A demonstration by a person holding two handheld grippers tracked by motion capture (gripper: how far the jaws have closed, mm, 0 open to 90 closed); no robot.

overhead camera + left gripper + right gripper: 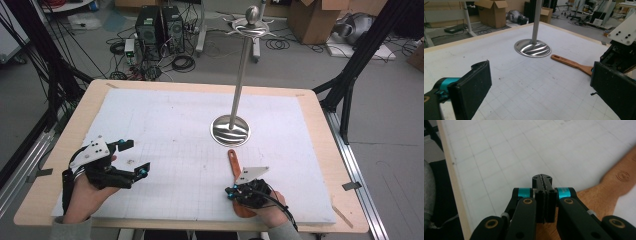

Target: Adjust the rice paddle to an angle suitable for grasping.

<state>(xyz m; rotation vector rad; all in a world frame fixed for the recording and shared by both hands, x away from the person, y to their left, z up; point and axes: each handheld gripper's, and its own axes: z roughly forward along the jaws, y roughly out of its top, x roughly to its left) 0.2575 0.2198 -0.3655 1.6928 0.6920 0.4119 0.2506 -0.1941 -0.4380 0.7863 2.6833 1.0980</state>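
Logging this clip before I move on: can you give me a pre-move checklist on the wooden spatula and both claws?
1. Right claw jaws: shut together, nothing between them. Ok.
2. Right claw above the wooden spatula: contact cannot tell.
3. Left claw jaws: wide open, empty. Ok.
4. Spatula flat on the white mat, handle toward the metal stand. Ok.
5. Stand upright, apart from the spatula. Ok.

Grey floor (300, 70), cardboard boxes (312, 17), cables (182, 62)
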